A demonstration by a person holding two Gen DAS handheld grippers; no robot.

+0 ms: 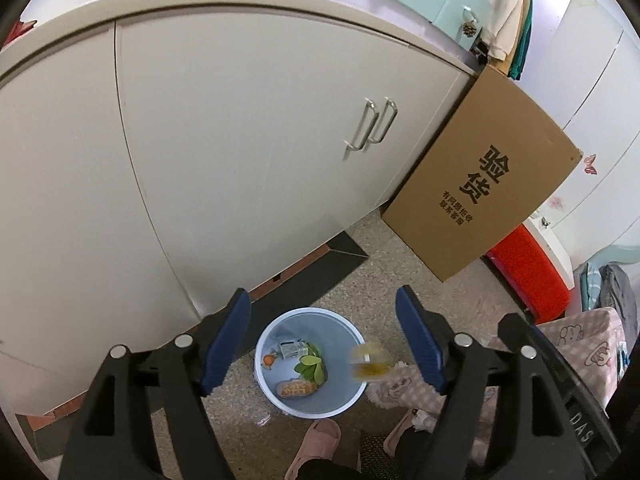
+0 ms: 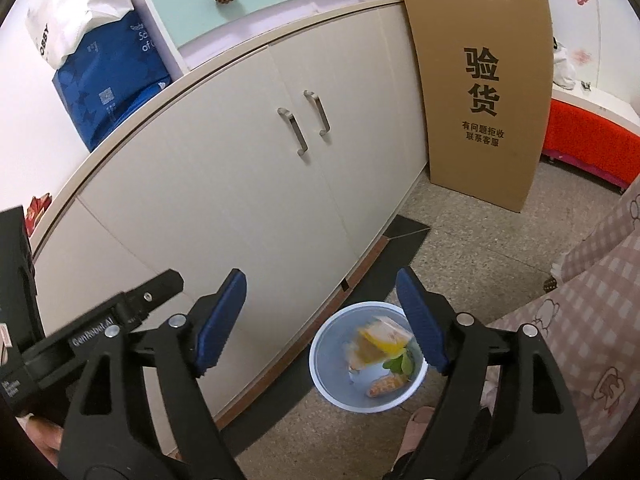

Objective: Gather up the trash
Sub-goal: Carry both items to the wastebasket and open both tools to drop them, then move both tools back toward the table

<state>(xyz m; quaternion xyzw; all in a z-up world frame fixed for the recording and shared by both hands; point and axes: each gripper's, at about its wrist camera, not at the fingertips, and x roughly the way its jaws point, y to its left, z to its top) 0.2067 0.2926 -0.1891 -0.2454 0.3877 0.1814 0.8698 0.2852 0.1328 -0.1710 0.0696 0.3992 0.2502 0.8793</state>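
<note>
Right wrist view: the right gripper (image 2: 320,320) has its jaws spread wide and released, and a blurred yellow wrapper (image 2: 380,340) (apparently mid-fall) sits over the pale blue trash bin (image 2: 320,376) just below. The left gripper (image 1: 324,340) is likewise spread and empty. The bin on the floor already contains leaves (image 1: 310,368) and an orange packet (image 1: 298,390). Releasing directly above the bin's centre seems wise, near the white cabinet (image 2: 240,184).
</note>
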